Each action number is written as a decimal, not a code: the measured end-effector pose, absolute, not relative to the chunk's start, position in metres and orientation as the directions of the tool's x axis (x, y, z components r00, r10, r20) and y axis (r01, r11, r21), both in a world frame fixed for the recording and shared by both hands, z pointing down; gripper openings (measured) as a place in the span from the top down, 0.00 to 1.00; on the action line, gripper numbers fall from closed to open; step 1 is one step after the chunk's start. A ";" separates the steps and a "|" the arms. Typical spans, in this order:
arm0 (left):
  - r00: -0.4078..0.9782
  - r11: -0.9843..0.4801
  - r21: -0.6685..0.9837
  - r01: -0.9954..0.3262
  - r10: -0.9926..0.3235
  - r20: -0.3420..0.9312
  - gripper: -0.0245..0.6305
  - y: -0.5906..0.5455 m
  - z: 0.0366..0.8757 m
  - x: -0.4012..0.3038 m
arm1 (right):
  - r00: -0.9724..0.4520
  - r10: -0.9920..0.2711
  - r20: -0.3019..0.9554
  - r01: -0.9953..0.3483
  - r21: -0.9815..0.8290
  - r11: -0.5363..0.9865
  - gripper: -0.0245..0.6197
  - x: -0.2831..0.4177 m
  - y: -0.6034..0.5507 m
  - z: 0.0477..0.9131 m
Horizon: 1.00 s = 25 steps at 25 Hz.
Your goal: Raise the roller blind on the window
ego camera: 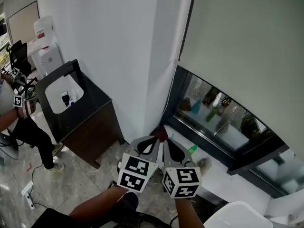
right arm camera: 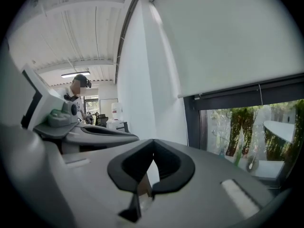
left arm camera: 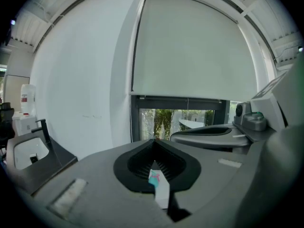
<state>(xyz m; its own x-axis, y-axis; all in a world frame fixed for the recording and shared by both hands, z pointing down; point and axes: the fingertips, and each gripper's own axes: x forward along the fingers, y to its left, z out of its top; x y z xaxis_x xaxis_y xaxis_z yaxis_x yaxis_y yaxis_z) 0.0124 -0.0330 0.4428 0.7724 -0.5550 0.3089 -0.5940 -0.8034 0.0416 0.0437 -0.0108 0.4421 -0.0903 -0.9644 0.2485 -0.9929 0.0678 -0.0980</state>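
Two grippers are held side by side, low in the head view: the left gripper (ego camera: 157,140) and the right gripper (ego camera: 167,144). Both pairs of jaws are recorded fully closed, tips together, with nothing gripped between them. Both are pointed towards the window (ego camera: 216,115) ahead. The roller blind (ego camera: 237,46) is found lowered over most of the glass, with a strip of pane left uncovered under its bottom edge. A thin chain (ego camera: 172,87) is seen hanging by the blind's left edge, beside the white wall (ego camera: 123,56). A sink cabinet (ego camera: 90,120) is noted further left.
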 end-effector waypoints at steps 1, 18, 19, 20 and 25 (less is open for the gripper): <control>0.774 -0.805 0.039 -0.592 -0.553 0.309 0.96 -0.043 0.442 0.013 | -0.088 -0.965 0.247 -0.993 -0.099 0.065 0.97 0.044 -0.021 0.441; 0.828 -0.845 0.063 -0.530 -0.501 0.251 0.96 -0.166 0.408 0.027 | -0.061 -0.978 0.200 -0.997 -0.057 0.051 0.97 0.060 -0.149 0.405; 0.831 -0.848 0.062 -0.526 -0.498 0.246 0.96 -0.169 0.406 0.028 | -0.069 -0.979 0.191 -0.997 -0.053 0.059 0.97 0.061 -0.154 0.401; 0.834 -0.850 0.060 -0.524 -0.497 0.240 0.96 -0.173 0.404 0.030 | -0.079 -0.980 0.181 -0.996 -0.049 0.071 0.97 0.062 -0.160 0.397; 0.835 -0.849 0.056 -0.525 -0.501 0.227 0.96 -0.183 0.389 0.041 | -0.128 -0.980 0.154 -0.992 -0.021 0.127 0.95 0.076 -0.182 0.373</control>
